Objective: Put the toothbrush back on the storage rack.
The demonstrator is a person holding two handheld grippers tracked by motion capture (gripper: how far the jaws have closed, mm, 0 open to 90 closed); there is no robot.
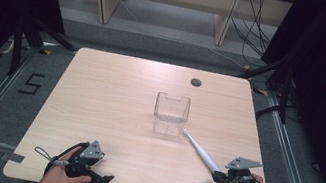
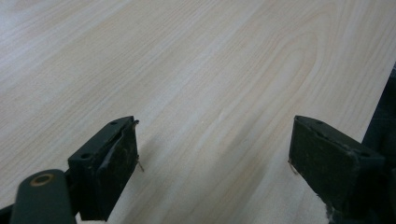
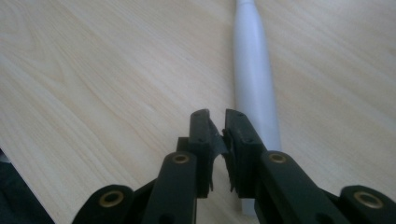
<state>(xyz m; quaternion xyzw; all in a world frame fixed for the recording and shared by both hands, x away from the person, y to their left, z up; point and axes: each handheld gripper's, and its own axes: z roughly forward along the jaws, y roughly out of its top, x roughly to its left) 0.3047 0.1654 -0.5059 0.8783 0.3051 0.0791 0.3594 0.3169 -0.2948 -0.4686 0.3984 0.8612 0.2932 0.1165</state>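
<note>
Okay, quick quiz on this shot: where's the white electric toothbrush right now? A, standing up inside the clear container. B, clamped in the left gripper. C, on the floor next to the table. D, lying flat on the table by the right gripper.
D: the white toothbrush lies flat on the table, running from beside the right gripper toward the clear container.

A pale wood-grain table (image 1: 112,108) carries a clear plastic container (image 1: 171,114) standing right of centre. A white electric toothbrush (image 1: 201,151) lies flat just beside it, angled toward the near right corner.
</note>
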